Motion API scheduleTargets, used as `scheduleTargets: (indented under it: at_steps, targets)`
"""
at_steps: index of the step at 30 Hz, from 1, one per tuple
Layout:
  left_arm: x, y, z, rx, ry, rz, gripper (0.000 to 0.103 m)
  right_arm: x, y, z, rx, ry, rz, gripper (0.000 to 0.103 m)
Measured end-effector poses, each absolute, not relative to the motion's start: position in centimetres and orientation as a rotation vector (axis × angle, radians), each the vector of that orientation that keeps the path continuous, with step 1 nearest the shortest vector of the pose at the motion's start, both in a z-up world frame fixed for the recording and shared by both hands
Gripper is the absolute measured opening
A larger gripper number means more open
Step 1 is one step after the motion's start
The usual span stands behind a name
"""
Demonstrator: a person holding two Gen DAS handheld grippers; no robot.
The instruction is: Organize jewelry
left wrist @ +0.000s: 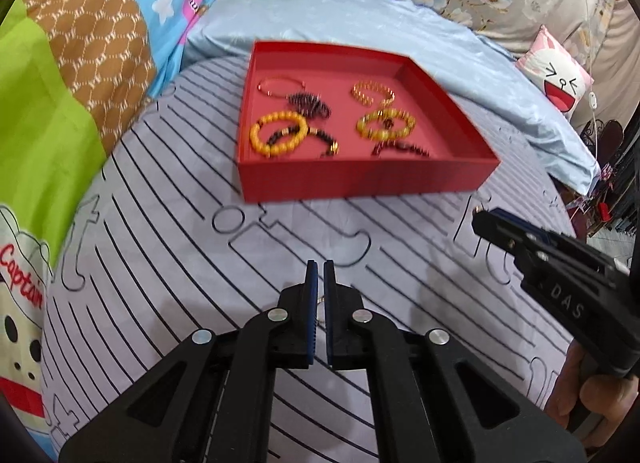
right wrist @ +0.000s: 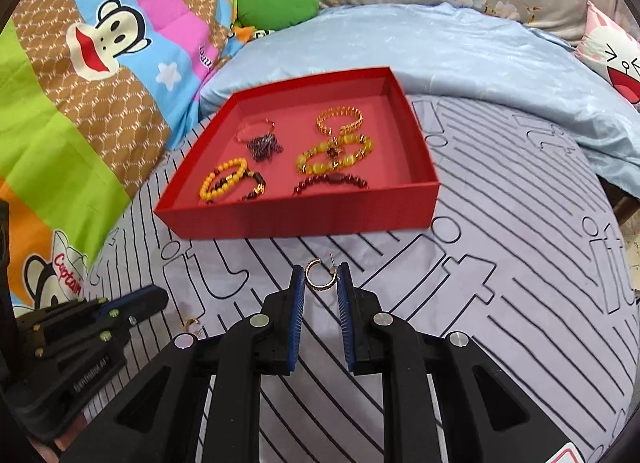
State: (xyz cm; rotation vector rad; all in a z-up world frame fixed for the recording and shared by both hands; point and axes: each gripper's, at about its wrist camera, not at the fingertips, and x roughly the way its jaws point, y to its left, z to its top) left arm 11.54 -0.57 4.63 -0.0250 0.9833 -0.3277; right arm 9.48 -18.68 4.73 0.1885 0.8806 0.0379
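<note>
Two tools [left wrist: 320,269] [right wrist: 320,271], two earrings [right wrist: 320,277] [right wrist: 193,323], one tray [right wrist: 304,219]

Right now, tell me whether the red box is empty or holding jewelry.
Holding jewelry. The lidless red box on the striped sheet has several bracelets on its floor, among them a yellow bead bracelet and a gold chain bracelet.

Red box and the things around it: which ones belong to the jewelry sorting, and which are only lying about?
Belong to the job:
red box
bracelets inside it
hoop earring in right gripper
left gripper

Lying about:
cartoon quilt
green cushion
blue blanket
</note>
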Motion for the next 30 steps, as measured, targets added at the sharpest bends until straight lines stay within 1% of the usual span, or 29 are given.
scheduleTargets:
  at_steps: [3, 4, 5, 6, 7, 13, 22, 23, 24, 25, 30]
  targets:
    - [11.2, -0.3, 4.4, -0.015, 0.993, -0.331, 0.005, 9.1, -19.0, 4.6, 0.201, 0.883, 0.034, 0.016]
    - [10.9, -0.1, 4.1, -0.011, 1.001, -0.327, 0.013, 9.0, -19.1, 4.4, 0.206, 0.888, 0.033, 0.016]
    - [10.6, 0.1, 3.7, -0.008, 1.011, -0.321, 0.019, 8.8, -19.2, 4.2, 0.210, 0.894, 0.031, 0.016]
    - [10.3, 0.2, 3.4, -0.009, 1.016, -0.315, 0.029, 8.7, -19.2, 4.1, 0.213, 0.898, 0.031, 0.016]
    - [9.9, 0.4, 2.9, -0.012, 1.020, -0.311, 0.032, 8.6, -19.1, 4.0, 0.214, 0.900, 0.031, 0.016]
    - [9.1, 0.5, 1.0, -0.018, 1.060, -0.309, 0.033, 8.3, -19.0, 3.3, 0.221, 0.918, 0.032, 0.016]
    - [10.5, -1.8, 0.7, 0.004, 1.033, -0.356, 0.032, 8.4, -18.8, 3.1, 0.215, 0.922, 0.032, 0.016]
    - [10.5, -1.9, 0.7, 0.004, 1.033, -0.361, 0.030, 8.4, -18.8, 3.1, 0.214, 0.923, 0.032, 0.016]
    - [10.5, -2.0, 0.7, 0.006, 1.033, -0.366, 0.022, 8.4, -18.8, 3.1, 0.214, 0.923, 0.033, 0.016]
    - [10.5, -2.1, 0.6, 0.011, 1.033, -0.371, 0.017, 8.4, -18.8, 3.1, 0.214, 0.924, 0.032, 0.016]
    - [10.3, -2.0, 0.6, 0.009, 1.031, -0.383, 0.017, 8.4, -18.9, 3.0, 0.220, 0.926, 0.034, 0.016]
